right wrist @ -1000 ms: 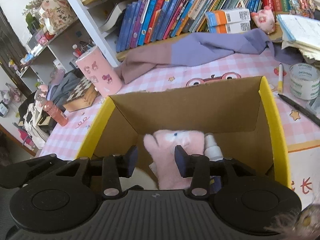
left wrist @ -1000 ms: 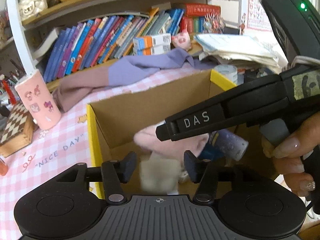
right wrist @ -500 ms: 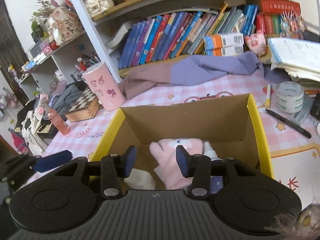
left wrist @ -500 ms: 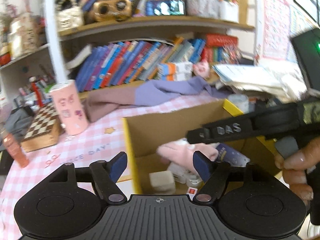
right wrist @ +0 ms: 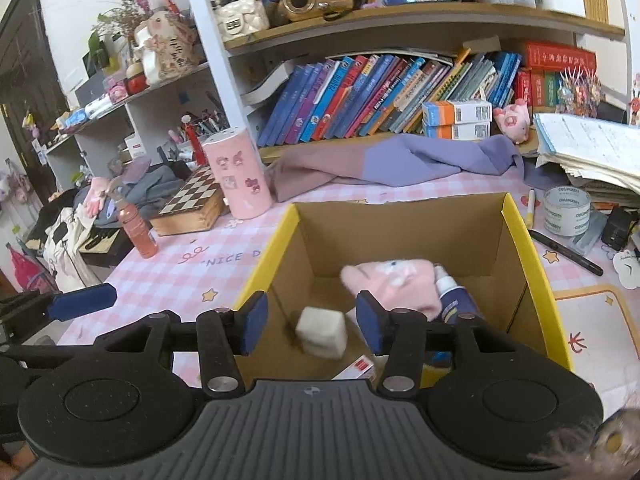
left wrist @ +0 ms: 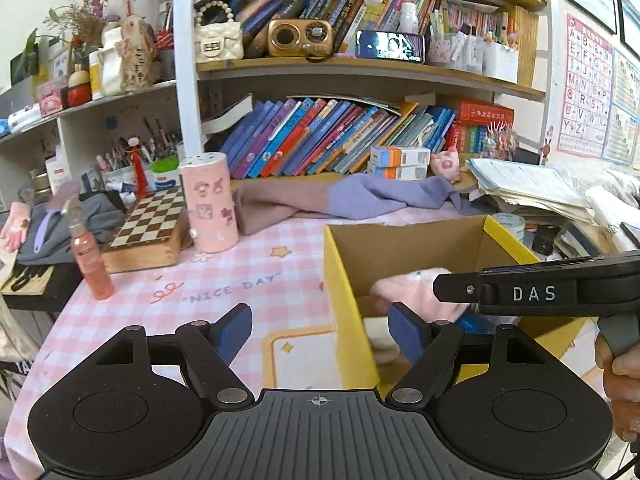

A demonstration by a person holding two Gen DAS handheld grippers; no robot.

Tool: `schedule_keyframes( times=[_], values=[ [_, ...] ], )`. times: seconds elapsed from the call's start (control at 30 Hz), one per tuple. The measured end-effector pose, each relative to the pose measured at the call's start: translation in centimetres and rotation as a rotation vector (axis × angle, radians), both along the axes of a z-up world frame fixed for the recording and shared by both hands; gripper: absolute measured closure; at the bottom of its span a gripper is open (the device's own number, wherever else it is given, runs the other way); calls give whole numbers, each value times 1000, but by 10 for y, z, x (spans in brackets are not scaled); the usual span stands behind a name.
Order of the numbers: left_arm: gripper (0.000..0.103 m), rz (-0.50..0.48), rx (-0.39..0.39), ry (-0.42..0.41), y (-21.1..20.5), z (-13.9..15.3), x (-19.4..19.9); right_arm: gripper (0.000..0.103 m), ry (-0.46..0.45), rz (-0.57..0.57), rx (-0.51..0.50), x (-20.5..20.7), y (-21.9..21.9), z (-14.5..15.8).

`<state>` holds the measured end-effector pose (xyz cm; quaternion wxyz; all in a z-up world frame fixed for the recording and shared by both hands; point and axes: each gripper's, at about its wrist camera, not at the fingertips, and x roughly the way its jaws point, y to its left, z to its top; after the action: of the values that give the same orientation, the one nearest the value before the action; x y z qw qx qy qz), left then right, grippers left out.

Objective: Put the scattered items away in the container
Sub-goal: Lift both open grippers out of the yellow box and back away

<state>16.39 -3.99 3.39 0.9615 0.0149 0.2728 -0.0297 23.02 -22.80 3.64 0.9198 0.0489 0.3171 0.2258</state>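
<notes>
1. The left tongs [left wrist: 320, 320] hang with jaws wide apart, just opened, with nothing between the pads. They are over the pink checked tabletop [left wrist: 224, 280], just outside the left wall of the cardboard box [left wrist: 400, 248].
2. The right tongs [right wrist: 311, 312] are poised over the box's near edge with jaws apart, also just opened. A white block [right wrist: 322, 332] shows beyond the gap on the box floor, and neither pad is on it.
3. Inside the box, from left to right, lie the white block, a pink plush piece [right wrist: 392, 280] and a blue spray bottle [right wrist: 456, 300]. A small red-and-white pack [right wrist: 358, 368] sits at the near edge.
4. This looks like a drop just made. To finish it well, both tongs should rise clear of the yellow rim before swinging away, so they do not drag the light box.
5. Candidates left outside the box are a pink bottle [left wrist: 90, 264] near the tabletop's left edge, and a tape roll [right wrist: 566, 210] and black pen [right wrist: 568, 252] toward its right edge.
6. The bottle is upright, so it is best gripped across the body, low down.
</notes>
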Motion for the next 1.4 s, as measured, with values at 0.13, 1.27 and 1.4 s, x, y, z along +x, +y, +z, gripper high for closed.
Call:
schedule_keyframes(
  times=[0.13,1.27,1.4],
  values=[
    [19,4,-5,0,12,-1,-18,53,-8,-12,-17,-22,10,-1],
    [3,2,-44,103,61,-21,-128,21,16,-120,-104,-164,42,-21],
    [2,18,-44,107,65,-20,-132,17,16,-126,-111,-170,44,-22]
  ],
)
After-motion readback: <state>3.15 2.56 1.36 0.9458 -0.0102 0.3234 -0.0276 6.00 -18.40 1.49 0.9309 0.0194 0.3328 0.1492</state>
